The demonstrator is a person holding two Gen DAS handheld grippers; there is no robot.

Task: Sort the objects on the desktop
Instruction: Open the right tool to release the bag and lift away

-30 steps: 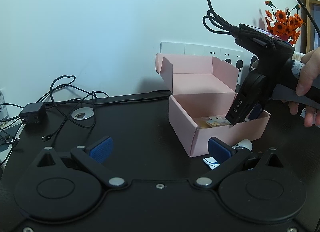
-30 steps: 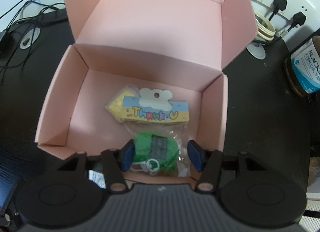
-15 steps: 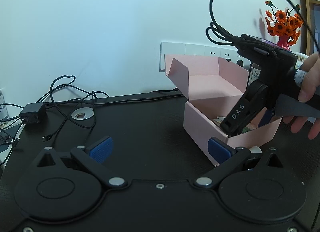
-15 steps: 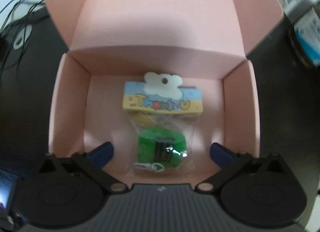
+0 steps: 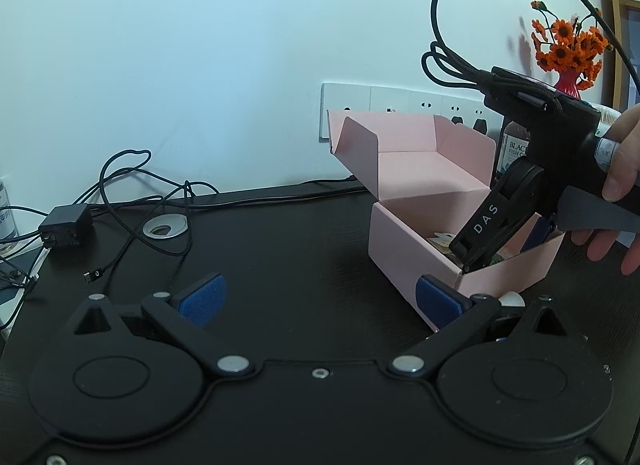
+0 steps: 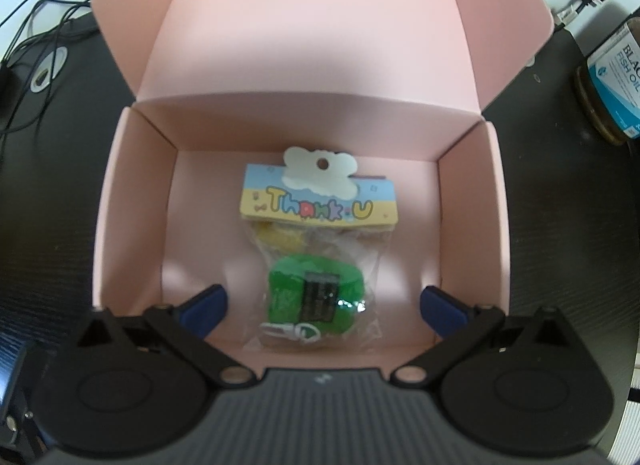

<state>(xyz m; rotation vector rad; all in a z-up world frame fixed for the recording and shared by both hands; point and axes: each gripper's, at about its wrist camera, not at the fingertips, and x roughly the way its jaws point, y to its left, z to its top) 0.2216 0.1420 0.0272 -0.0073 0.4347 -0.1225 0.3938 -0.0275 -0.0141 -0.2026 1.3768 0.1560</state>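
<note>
Box (image 6: 132, 201), pink cardboard, lid (image 6: 312, 25) folded up and back at 12 o'clock, stood on a black desk (image 5: 280, 249). Contents: one clear packet (image 6: 316, 265) lying flat on the box floor, near the centre and towards 6 o'clock. Packet held a green item (image 6: 316, 285) with a dark panel, plus something yellow (image 6: 280, 239) above it, too blurred to identify. Header card (image 6: 320, 205) at the packet's 12 o'clock end read "Thank U" under a white cloud-shaped tab with a punched hole.

Right gripper (image 6: 322, 309) pointed down into the box, jaws spread wide to either side of the packet, blue pads (image 6: 204, 305) clear of it at 9 and 3 o'clock; nothing gripped. From the left wrist view its finger was lettered "DAS" and a hand (image 5: 616, 181) held the handle at 3 o'clock.

Left gripper (image 5: 320, 297) was low over the desk, jaws wide apart and empty, the box at its 1 o'clock.

Other items: brown jar (image 6: 616, 81) at 2 o'clock of the box, blue label reading "FISH OIL" beneath a cut-off word beginning "BLAC". Black adapter (image 5: 66, 225) with loose cables at 9 o'clock. White wall sockets (image 5: 400, 105) behind the box. Orange flowers (image 5: 568, 45) in a red vase at 1 o'clock.
</note>
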